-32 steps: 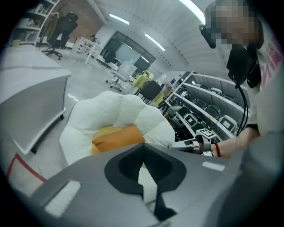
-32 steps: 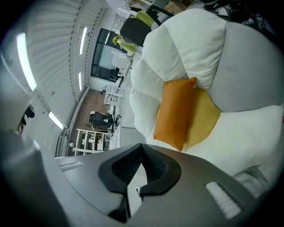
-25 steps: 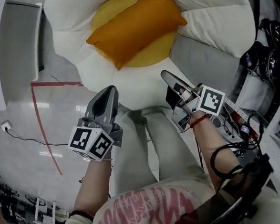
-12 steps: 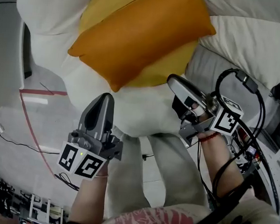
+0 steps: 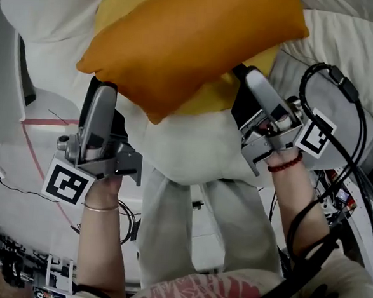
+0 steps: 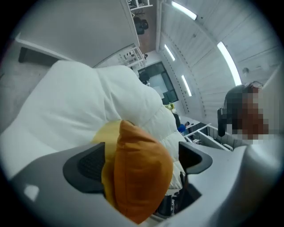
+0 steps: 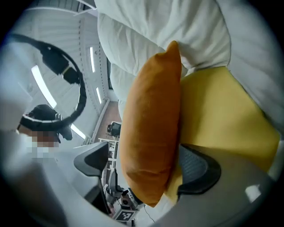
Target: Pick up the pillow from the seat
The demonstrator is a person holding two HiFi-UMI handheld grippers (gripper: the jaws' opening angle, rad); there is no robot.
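Observation:
An orange pillow (image 5: 187,43) lies slanted on the yellow centre (image 5: 264,57) of a white flower-shaped seat (image 5: 48,33). My left gripper (image 5: 104,90) is at the pillow's lower-left corner and its jaws are opening. In the left gripper view the pillow's end (image 6: 140,173) sits between them, against the left pad with a gap at the right one. My right gripper (image 5: 246,74) is at the pillow's right edge, jaws also opening. In the right gripper view the pillow (image 7: 151,128) stands between them, clear of the left jaw.
The person's legs in pale trousers (image 5: 187,228) are just in front of the seat. Black cables (image 5: 340,143) hang by the right arm. A red tape line (image 5: 42,121) and a thin cord (image 5: 12,184) lie on the floor at left.
Both grippers have moved forward from in front of the seat to the pillow's ends. Their jaws, shut before, now stand apart around the pillow. The head has come closer.

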